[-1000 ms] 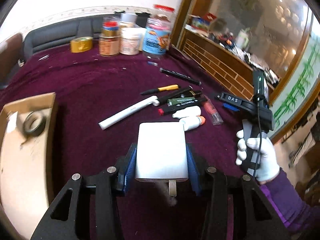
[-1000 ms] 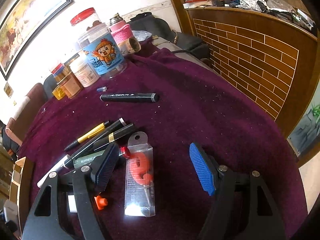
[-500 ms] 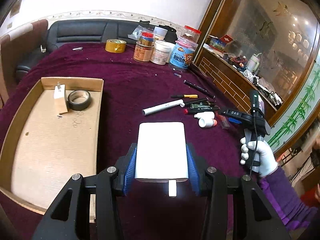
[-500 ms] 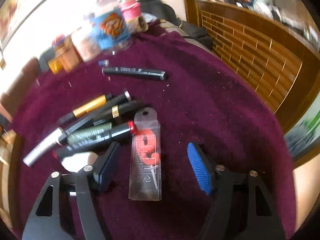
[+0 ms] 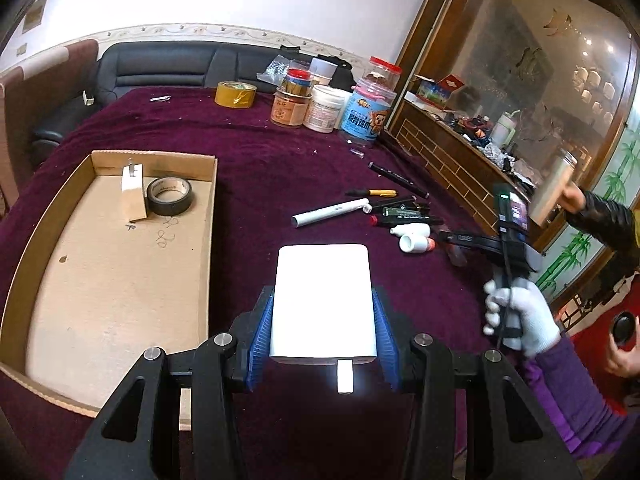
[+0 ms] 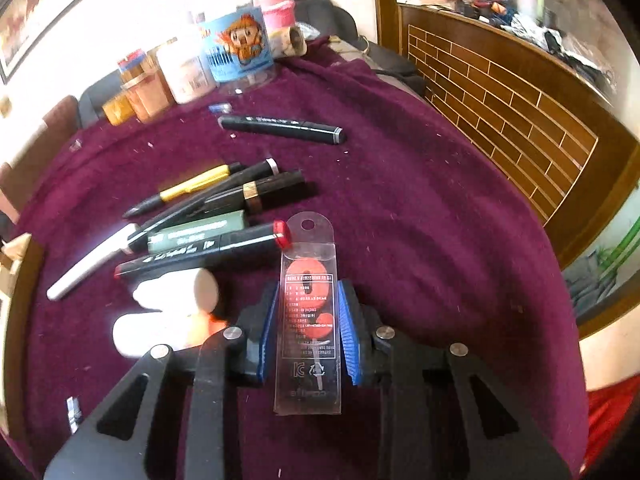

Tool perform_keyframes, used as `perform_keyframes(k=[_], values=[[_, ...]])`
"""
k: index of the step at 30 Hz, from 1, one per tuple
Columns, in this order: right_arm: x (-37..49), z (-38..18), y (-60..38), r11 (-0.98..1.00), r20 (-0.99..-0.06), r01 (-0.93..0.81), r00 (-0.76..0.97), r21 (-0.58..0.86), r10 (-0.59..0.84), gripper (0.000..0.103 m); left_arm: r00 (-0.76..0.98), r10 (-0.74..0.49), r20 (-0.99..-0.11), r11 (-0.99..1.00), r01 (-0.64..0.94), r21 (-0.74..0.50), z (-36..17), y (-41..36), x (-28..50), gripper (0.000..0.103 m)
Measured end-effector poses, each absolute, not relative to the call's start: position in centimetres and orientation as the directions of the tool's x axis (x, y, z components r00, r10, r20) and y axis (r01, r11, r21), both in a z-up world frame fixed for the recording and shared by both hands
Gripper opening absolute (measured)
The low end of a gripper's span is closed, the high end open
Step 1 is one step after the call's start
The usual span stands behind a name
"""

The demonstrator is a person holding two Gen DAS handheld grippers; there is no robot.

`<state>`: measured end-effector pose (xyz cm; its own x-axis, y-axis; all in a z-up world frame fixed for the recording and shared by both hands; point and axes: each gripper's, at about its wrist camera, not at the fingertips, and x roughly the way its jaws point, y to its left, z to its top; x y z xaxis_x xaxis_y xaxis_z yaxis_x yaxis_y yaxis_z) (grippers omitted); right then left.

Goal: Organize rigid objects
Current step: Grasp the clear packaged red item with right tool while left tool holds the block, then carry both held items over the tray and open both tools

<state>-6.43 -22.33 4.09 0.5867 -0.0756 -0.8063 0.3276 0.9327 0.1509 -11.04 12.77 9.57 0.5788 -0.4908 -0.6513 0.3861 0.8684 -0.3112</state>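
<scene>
My left gripper (image 5: 323,332) clamped on white box (image 5: 323,300), beside cardboard tray (image 5: 208,240), my right gripper (image 6: 308,332) gripping clear blister pack (image 6: 308,320), markers (image 6: 208,246) adjacent

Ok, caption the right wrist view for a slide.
Right gripper shut on a clear blister pack beside scattered pens on a purple cloth.

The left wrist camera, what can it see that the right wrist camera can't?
Only the left wrist view shows the cardboard box with the black tape roll inside, the yellow tape roll, and the left gripper shut on the white block. Only the right wrist view shows the right gripper closed on the clear packet with the orange part inside. Both show the purple tablecloth, the pens and the cartoon jar.
</scene>
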Motion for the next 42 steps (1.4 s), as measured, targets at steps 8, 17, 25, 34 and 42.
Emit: perform_keyframes(k=[8, 17, 25, 34, 42], values=[[-9.9, 8.1, -21.1, 0.932, -0.708, 0.259, 0.706, 0.254, -0.003, 0.025, 0.612, -0.455, -0.647, 0.889, 0.355, -0.29, 10.2, 13.6, -11.5, 0.041], [-10.4, 11.1, -18.5, 0.932, -0.64, 0.151, 0.762, 0.33, 0.103, 0.025, 0.621, -0.434, -0.652, 0.901, 0.299, -0.315, 9.7, 16.3, -10.8, 0.041], [-9.9, 13.4, -20.5, 0.918, -0.594, 0.2, 0.803, 0.342, 0.046, 0.025, 0.622, -0.454, -0.638, 0.891, 0.309, -0.332, 9.7, 17.3, -10.7, 0.041], [-8.9, 12.2, -15.8, 0.866, -0.594, 0.014, 0.733, 0.5, 0.331, 0.025, 0.619, -0.448, -0.645, 0.892, 0.261, -0.368, 9.1, 19.3, -9.5, 0.041], [-4.3, 10.2, -4.5, 0.758, -0.577, -0.186, 0.544, 0.626, 0.609, 0.026, 0.643, -0.341, -0.685, 0.934, 0.151, -0.324, 9.1, 24.4, -7.7, 0.041]])
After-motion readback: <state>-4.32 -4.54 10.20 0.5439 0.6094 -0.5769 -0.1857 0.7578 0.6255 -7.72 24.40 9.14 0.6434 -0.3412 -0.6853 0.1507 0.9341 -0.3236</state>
